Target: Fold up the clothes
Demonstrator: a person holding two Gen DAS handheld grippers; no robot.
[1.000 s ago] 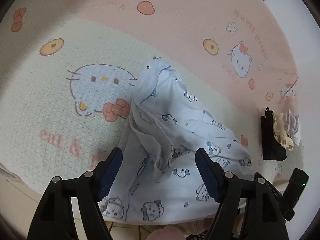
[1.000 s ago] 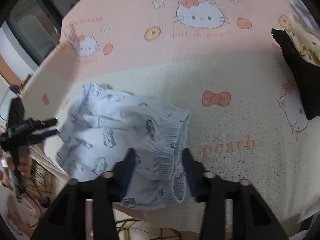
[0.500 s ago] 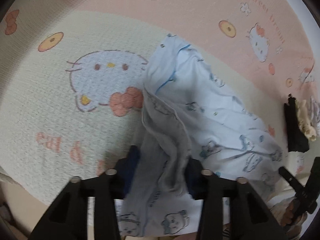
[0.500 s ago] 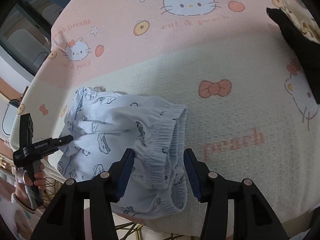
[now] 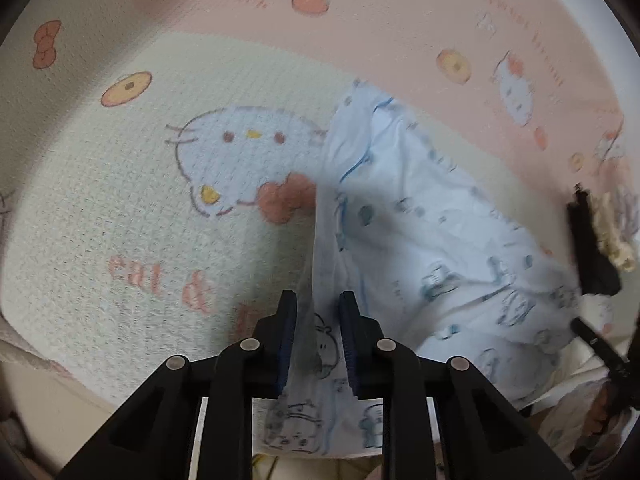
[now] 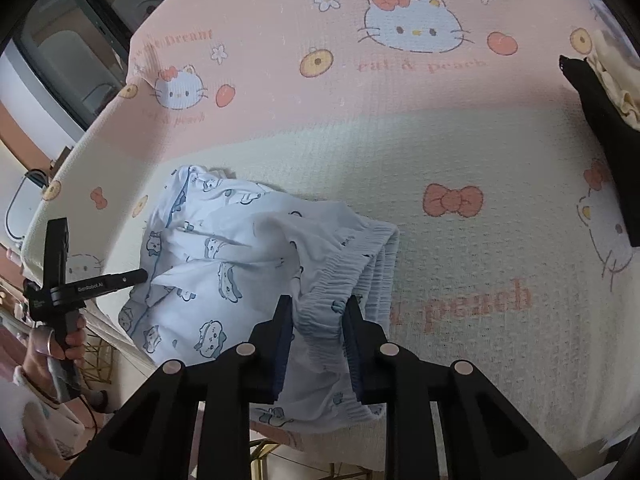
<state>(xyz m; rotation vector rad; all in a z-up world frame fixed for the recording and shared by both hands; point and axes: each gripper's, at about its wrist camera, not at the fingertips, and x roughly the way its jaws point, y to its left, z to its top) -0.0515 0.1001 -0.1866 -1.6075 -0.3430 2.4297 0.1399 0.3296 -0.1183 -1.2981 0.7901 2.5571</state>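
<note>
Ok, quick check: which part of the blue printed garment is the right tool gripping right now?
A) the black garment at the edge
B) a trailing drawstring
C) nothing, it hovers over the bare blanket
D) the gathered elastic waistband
D: in the right wrist view the right tool has its fingers closed on the ruched elastic waistband of the blue printed garment, which lies on the blanket.

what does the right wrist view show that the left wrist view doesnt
Only the right wrist view: the shorts' gathered waistband in the right claw, and a window at the far left.

Only the left wrist view: a thin fabric edge pinched in the left claw.

Both: the blue printed shorts, the cat-print blanket and the dark folded pile.
</note>
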